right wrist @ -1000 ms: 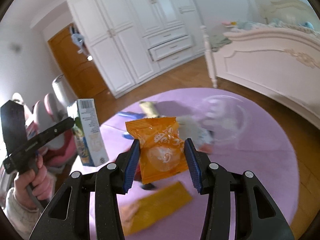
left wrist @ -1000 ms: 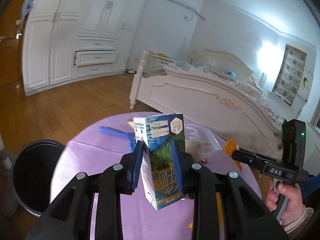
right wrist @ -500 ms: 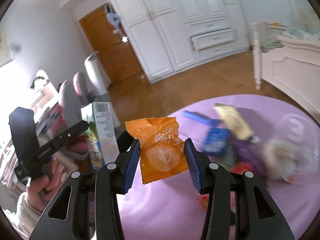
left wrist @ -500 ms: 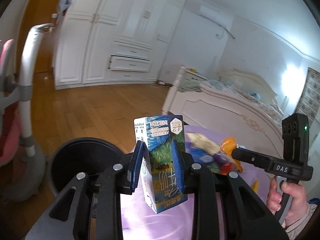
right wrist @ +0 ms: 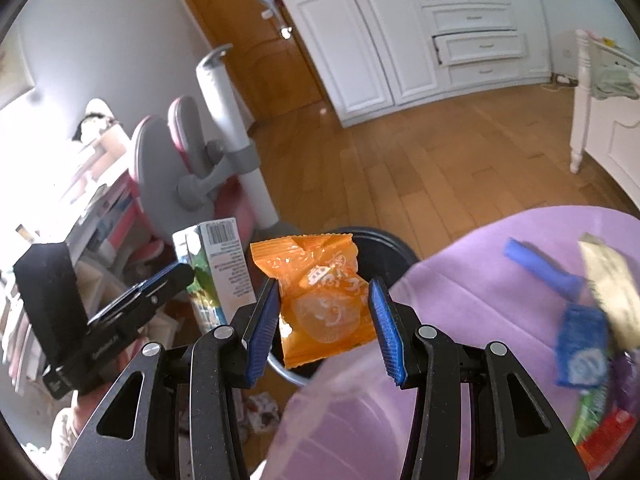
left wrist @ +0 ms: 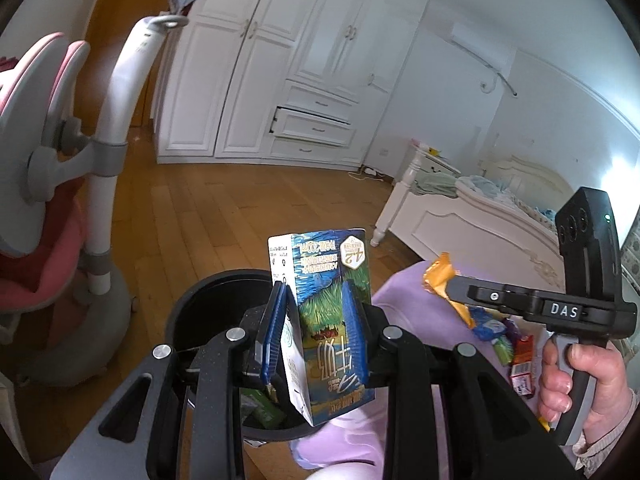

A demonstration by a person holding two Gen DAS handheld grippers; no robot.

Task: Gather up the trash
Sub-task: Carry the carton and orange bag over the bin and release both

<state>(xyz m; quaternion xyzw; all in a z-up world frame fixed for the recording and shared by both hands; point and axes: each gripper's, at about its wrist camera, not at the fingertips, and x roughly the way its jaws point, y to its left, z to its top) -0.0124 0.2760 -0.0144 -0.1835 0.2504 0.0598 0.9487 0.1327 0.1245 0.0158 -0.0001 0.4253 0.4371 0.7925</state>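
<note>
Left wrist view: a milk carton [left wrist: 328, 320] is clamped in the left gripper [left wrist: 316, 332] above the black bin [left wrist: 200, 304], an orange packet [right wrist: 320, 304] is pinched by the right gripper [right wrist: 324, 328], and a premature release could miss the bin.

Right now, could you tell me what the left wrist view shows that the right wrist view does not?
Only the left wrist view shows the green trash already inside the bin and the hand gripping the right gripper's handle. Only the right wrist view shows the blue wrappers and gold packet on the purple table. Both show the milk carton, the orange packet and the black bin.
</note>
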